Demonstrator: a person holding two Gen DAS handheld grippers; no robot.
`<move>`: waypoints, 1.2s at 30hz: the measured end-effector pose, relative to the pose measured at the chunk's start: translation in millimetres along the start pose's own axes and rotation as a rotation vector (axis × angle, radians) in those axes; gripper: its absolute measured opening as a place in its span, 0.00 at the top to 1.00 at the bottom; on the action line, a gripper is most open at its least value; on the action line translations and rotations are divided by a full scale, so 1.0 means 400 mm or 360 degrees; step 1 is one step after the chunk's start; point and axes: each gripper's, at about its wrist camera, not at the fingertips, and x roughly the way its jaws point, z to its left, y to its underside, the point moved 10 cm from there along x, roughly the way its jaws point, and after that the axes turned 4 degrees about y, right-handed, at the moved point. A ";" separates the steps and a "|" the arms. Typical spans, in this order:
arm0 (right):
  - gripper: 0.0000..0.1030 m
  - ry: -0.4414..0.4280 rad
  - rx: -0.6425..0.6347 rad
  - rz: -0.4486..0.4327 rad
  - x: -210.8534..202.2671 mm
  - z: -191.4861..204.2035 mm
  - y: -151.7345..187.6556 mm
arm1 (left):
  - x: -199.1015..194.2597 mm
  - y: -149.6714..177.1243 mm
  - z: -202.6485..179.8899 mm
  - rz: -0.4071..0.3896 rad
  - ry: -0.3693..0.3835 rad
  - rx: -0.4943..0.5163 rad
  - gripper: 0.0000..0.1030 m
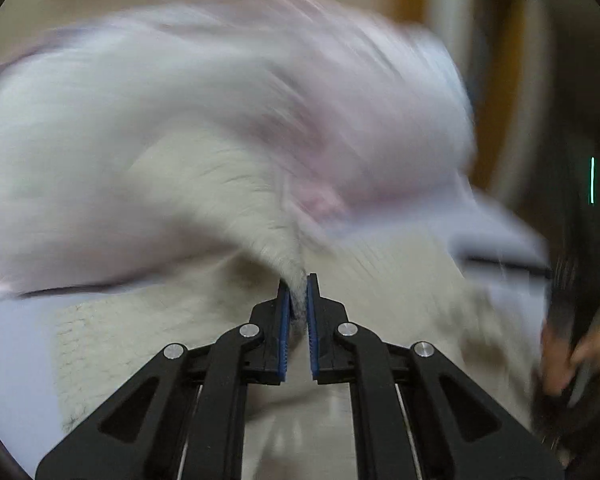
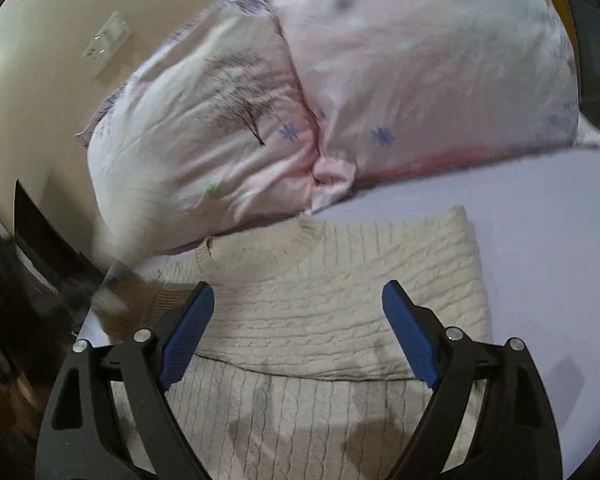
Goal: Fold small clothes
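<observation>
Pale lilac bed sheet [image 2: 540, 216] covering bed, lying smooth and flat. Two big soft pink pillows with small blue and green flowers [image 2: 340, 92] leaning side by side at head of bed, touching each other. Cream painted wall [image 2: 40, 20] standing behind pillows. White wall socket plate [image 2: 106, 42] sitting on wall, up left of pillows. Dark floor area [image 2: 4, 320] showing at left edge of bed. Left view too blurry to tell much.

No readable text, label, brand, number or sign in either view. Pillow [image 2: 420, 60] print: flowers and branches only, no lettering. Left wrist view too motion-blurred to read anything.
</observation>
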 end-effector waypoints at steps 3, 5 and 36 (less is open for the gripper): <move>0.19 0.0004 0.0132 0.0066 0.009 -0.058 0.004 | 0.087 0.073 -0.088 0.0182 0.0052 0.0109 0.93; 0.28 0.0005 0.0186 0.0103 0.018 -0.090 0.011 | 0.023 0.078 -0.058 0.0109 0.0125 -0.0018 0.88; 0.43 -0.0305 0.0281 0.0411 -0.288 -0.195 0.460 | -0.493 0.650 0.087 -0.0069 0.0474 -0.1097 0.54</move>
